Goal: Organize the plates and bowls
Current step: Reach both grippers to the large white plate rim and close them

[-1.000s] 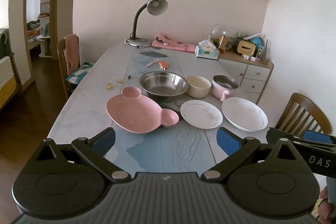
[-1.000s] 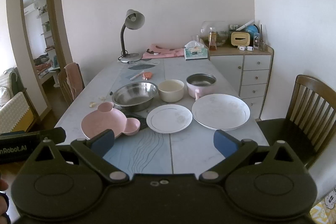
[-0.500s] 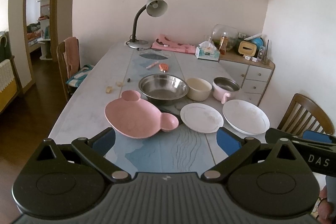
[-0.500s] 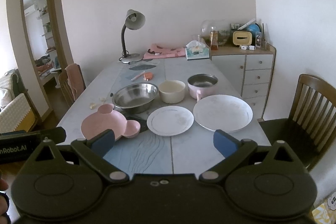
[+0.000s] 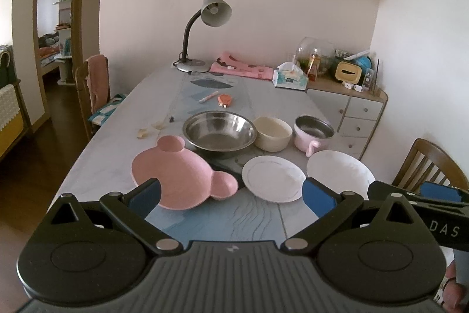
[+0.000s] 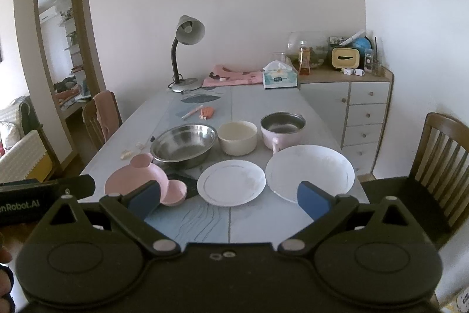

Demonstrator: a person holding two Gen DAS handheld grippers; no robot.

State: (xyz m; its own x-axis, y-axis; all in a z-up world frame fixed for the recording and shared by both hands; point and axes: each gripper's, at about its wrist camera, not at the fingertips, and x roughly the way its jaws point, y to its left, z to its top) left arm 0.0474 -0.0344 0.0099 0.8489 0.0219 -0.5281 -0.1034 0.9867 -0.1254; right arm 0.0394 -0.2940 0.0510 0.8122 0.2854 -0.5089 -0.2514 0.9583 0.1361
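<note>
Both grippers hang above the near edge of the pale marble-look tabletop (image 6: 132,128), the left gripper (image 5: 231,194) and right gripper (image 6: 228,200) each with jaws spread wide and nothing between them. Nearest lie a pink bear-shaped plastic plate (image 5: 178,178), a small white round plate (image 6: 231,182) and a larger white shallow dish (image 6: 310,170) reaching the right edge, with narrow gaps between them. Just behind sit a stainless steel bowl (image 6: 184,144), a cream ceramic bowl (image 6: 237,137) and a pink handled pot (image 6: 283,128). Beyond them the tabletop is mostly bare up to a grey gooseneck desk lamp (image 6: 184,55).
</note>
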